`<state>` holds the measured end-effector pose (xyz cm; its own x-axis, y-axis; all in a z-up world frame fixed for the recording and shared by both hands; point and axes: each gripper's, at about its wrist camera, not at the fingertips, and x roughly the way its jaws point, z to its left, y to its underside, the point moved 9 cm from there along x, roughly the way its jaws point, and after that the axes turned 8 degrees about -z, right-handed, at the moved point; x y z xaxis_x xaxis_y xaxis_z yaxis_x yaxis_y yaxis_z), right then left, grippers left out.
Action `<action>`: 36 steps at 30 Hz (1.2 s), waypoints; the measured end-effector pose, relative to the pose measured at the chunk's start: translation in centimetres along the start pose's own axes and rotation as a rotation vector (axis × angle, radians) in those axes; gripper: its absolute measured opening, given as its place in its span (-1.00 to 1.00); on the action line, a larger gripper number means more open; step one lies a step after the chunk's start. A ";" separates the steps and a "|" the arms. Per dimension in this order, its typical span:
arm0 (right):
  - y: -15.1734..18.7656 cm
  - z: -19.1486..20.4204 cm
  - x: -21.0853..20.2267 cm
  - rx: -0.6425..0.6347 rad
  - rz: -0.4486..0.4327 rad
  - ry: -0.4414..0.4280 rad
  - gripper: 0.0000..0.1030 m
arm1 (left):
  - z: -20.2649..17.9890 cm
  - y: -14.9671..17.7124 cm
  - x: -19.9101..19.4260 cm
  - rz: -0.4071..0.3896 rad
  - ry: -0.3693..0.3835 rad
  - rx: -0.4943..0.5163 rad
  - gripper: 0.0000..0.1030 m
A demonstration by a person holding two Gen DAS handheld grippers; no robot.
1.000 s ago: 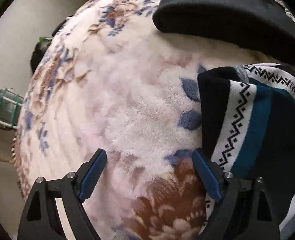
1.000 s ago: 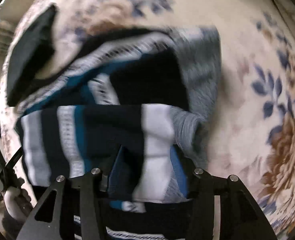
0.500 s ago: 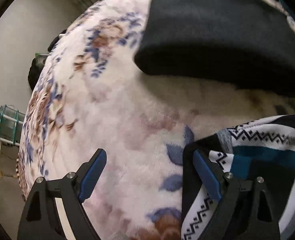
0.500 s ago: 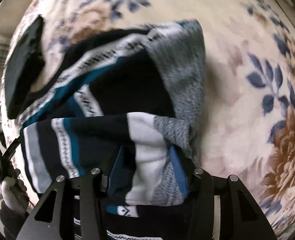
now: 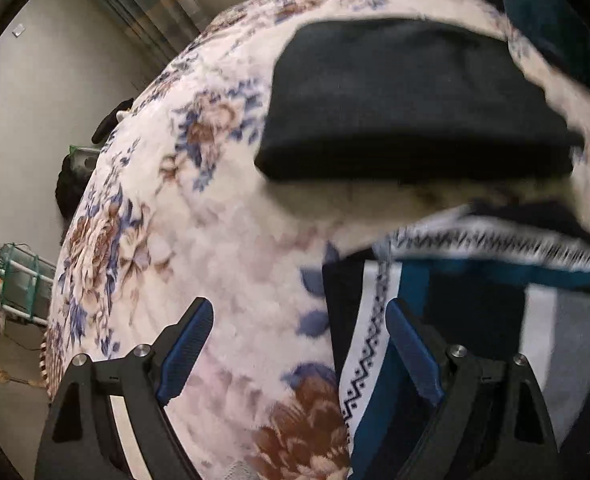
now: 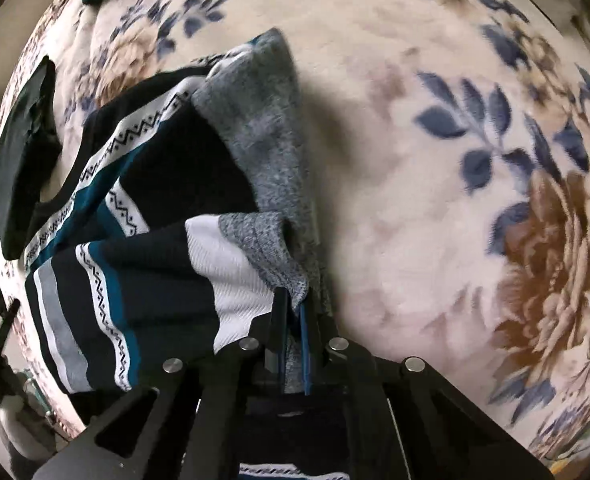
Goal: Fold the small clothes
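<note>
A knitted sweater with navy, teal, white and grey stripes lies partly folded on the floral blanket. My right gripper points steeply down and is shut on the sweater's grey edge, which bunches up between the blue pads. In the left wrist view the sweater fills the lower right. My left gripper hovers wide open above the blanket. Its right finger stands over the sweater's zigzag-trimmed edge, and no cloth is pinched between its pads.
A folded black garment lies on the blanket beyond the sweater, at the left edge in the right wrist view. A dark teal garment sits at the far edge. Wall, curtain and a green rack stand past the bed's left side.
The right jaws closed from half open onto the sweater's grey edge and drew it across. The left gripper, still open, rose, bringing the black garment more into view.
</note>
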<state>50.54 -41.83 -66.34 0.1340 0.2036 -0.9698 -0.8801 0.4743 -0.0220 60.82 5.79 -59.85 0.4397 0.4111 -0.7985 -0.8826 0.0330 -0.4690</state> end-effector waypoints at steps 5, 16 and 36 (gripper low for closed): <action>0.9 1.6 -1.5 -0.098 0.049 -0.083 -0.73 | -1.4 2.7 -2.4 0.012 0.012 0.000 0.70; 2.6 -0.6 -12.2 -0.156 0.011 -0.161 0.59 | -12.9 11.9 -20.6 -0.029 0.141 0.198 0.70; 3.3 -12.3 -7.4 -0.323 0.266 -0.354 0.60 | -31.9 34.3 -28.7 0.127 0.113 0.490 0.74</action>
<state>41.09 -52.29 -62.25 -0.0166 0.5830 -0.8123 -0.9922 0.0909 0.0855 23.25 -33.98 -65.08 0.3149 0.3396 -0.8863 -0.8928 0.4228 -0.1553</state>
